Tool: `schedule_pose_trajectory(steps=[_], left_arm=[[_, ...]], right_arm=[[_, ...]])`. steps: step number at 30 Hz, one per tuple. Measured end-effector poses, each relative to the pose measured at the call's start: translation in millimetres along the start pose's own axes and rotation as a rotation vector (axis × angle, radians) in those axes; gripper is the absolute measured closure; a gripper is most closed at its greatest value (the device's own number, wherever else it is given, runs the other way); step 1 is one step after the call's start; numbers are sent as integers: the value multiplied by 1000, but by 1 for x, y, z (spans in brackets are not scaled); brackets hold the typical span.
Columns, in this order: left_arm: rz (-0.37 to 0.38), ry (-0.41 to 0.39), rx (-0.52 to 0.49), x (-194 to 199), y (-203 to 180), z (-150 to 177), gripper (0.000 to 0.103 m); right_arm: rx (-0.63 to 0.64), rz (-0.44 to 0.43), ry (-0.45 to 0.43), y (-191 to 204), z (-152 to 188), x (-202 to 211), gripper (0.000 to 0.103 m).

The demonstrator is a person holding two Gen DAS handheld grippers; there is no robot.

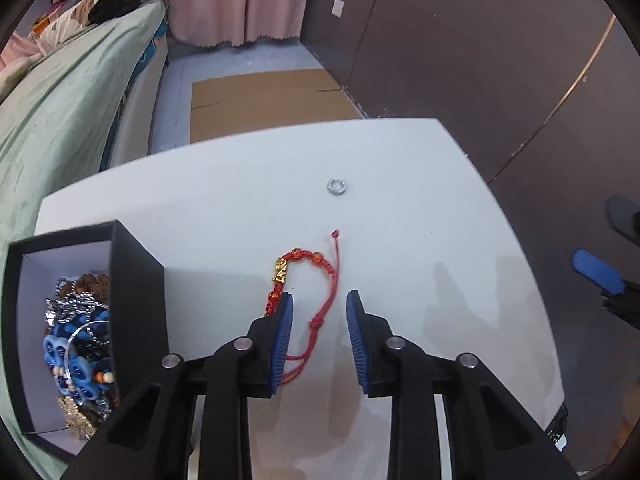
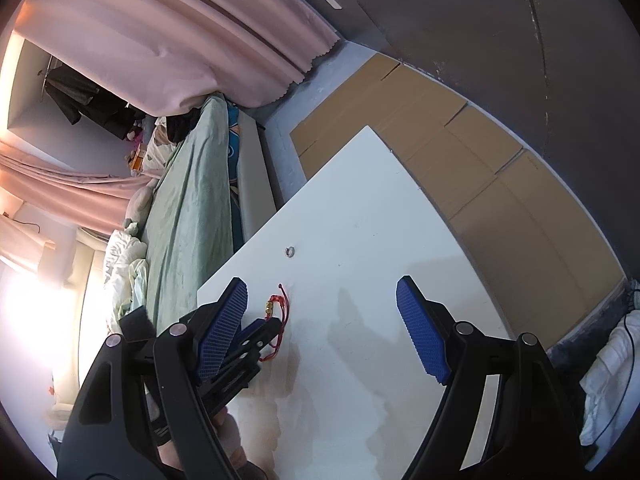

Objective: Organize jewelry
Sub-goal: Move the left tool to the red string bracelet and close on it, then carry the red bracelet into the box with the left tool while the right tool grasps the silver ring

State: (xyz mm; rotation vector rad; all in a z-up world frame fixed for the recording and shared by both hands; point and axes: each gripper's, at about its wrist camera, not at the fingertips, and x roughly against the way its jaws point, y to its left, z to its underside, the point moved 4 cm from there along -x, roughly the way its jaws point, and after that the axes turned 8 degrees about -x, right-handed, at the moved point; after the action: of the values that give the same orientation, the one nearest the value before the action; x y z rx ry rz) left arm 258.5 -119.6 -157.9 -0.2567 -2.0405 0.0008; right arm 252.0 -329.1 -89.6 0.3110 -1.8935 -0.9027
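Red cord bracelet (image 1: pixel 308 292) lies flat on the white bench (image 1: pixel 420 220), its knotted cord between the pads of the left claw (image 1: pixel 319 300), which stand apart and grip nothing. A thin cord risks slipping free or snagging short of the black box (image 1: pixel 136 280). Right claw (image 2: pixel 322 294) stands wide open, empty.

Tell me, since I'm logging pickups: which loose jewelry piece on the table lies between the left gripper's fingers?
The red cord bracelet with the gold charm; the silver ring lies farther off, alone.
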Motion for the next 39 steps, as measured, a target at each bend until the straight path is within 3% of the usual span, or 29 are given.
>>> schedule_pose_trajectory(steps=[10, 13, 15, 26, 28, 36, 39], left_arm=[[-111, -2, -129, -7, -20, 8, 81], [-139, 0, -171, -7, -23, 10, 86], [-155, 3, -165, -7, -18, 10, 98], [-38, -91, -32, 30, 10, -6, 99], [-11, -117, -2, 42, 18, -10, 99], [55, -210, 76, 91, 41, -17, 99], [78, -242, 111, 108, 52, -13, 99]], right_arm=[[12, 7, 10, 3, 4, -2, 26], [16, 17, 15, 5, 5, -7, 26], [18, 21, 20, 6, 6, -10, 26], [57, 37, 35, 21, 14, -35, 27], [68, 41, 37, 26, 13, -42, 29], [91, 48, 70, 39, 19, -73, 59], [108, 67, 69, 45, 21, -83, 60]])
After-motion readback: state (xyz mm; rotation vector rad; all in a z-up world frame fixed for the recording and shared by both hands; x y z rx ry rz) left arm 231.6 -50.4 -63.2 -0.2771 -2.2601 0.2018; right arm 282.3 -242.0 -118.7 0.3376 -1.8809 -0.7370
